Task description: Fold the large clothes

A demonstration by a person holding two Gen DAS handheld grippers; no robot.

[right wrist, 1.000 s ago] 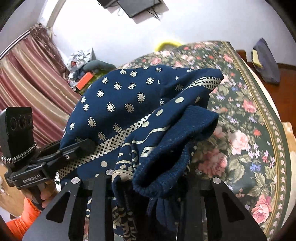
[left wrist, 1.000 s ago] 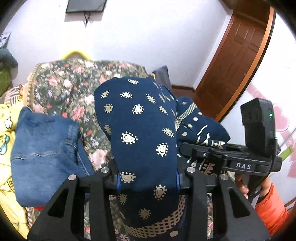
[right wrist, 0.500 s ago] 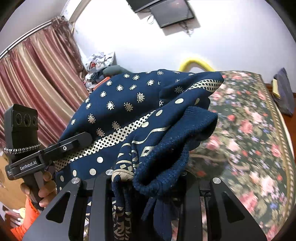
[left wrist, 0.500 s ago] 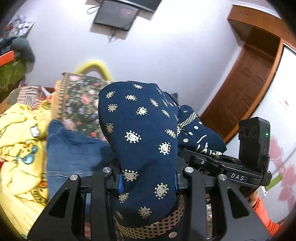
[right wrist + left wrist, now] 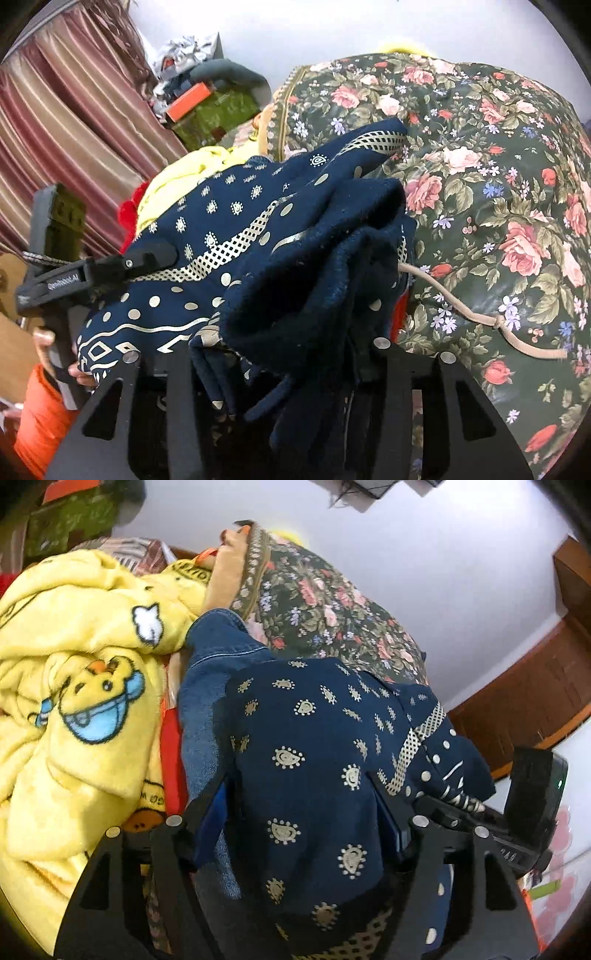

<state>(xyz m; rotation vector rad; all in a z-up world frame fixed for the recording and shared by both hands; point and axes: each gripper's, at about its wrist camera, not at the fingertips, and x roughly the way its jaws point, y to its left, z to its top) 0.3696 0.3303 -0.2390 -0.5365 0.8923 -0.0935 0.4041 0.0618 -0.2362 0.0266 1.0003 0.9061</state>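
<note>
A navy garment with gold paisley print (image 5: 306,753) hangs bunched between both grippers. My left gripper (image 5: 299,797) is shut on it, the cloth bulging up between the jaws. My right gripper (image 5: 291,332) is shut on its thick folded edge (image 5: 314,258). The garment is held over folded blue jeans (image 5: 207,686) on a bed with a floral cover (image 5: 498,166). Each gripper shows in the other's view: the right one (image 5: 491,834) in the left wrist view, the left one (image 5: 99,273) in the right wrist view.
A yellow fleece blanket with duck print (image 5: 74,686) is piled left of the jeans, with red cloth (image 5: 171,753) between them. A beige cord (image 5: 480,317) lies on the cover. Curtains (image 5: 74,122) and cluttered boxes (image 5: 207,107) stand at the left. A wooden door (image 5: 535,701) is at the right.
Both grippers have swung left and tipped down with the garment, bringing it over the jeans and close to the yellow blanket. Their hold on the cloth is unchanged.
</note>
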